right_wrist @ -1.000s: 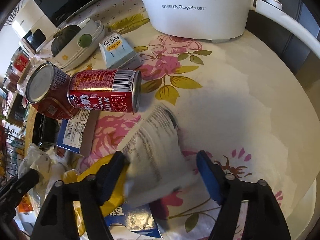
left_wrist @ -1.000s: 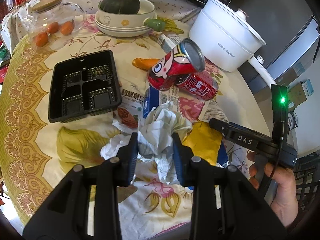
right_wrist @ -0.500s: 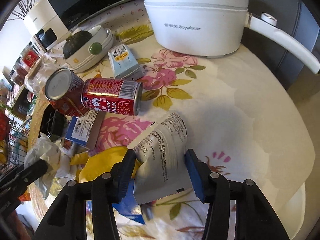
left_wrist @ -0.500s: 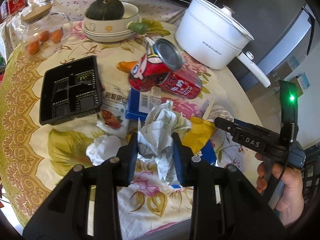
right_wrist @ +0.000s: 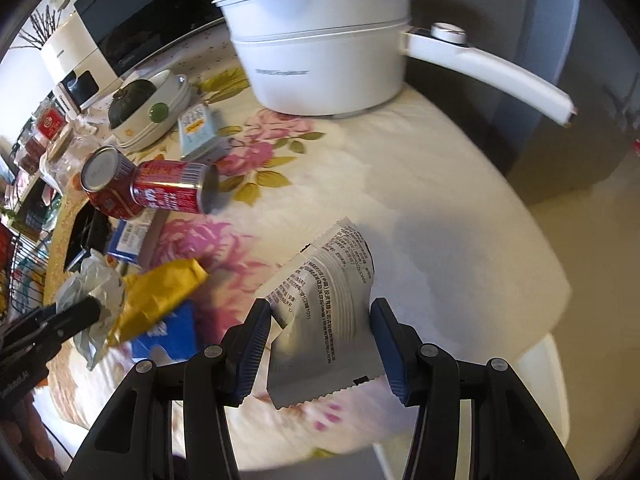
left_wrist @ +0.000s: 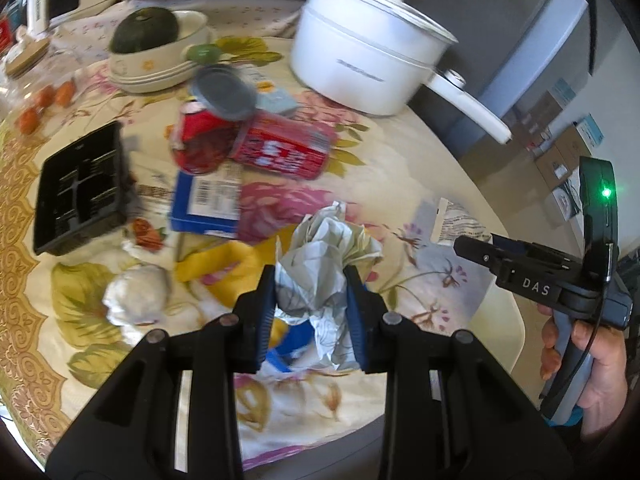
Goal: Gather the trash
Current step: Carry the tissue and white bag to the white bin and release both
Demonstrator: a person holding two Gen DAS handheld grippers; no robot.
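The left tongs (left_wrist: 311,312) were clenched on a crumpled wad of paper (left_wrist: 326,256), the pads biting its lower half so that the loose, springy top stood up clear of them; a wad like that gives under pressure, which probably explains why the jaws stood so nearly closed. The right tongs (right_wrist: 318,344) were grasping a flat white printed wrapper (right_wrist: 324,304) across its width, the pads pressing its two side edges so that the sheet bowed slightly between them, a hold that suited something too thin to pinch from above. Both pieces appeared to hang just clear of the flowered cloth on the round surface (right_wrist: 460,208), each pair of tongs pointing steeply down, which reads as two pieces of trash taken at once, one to a hand, to save a trip. The person's hand (left_wrist: 584,364) showed on the handle of the right tool at the edge of the left view. No bin or bag was visible in either view, so where the pieces were bound cannot be told. Much was left on the surface: two red cans (left_wrist: 256,144) lying on their sides and touching, a blue carton (left_wrist: 208,200) beside them, a yellow wrapper (right_wrist: 160,292), a black plastic tray (left_wrist: 80,188) and a small white paper ball (left_wrist: 136,292). The white pot (right_wrist: 320,48) and the bowl with the dark squash (left_wrist: 160,48) stood at the far side, well apart from the litter, and seemed to belong there rather than to the job.
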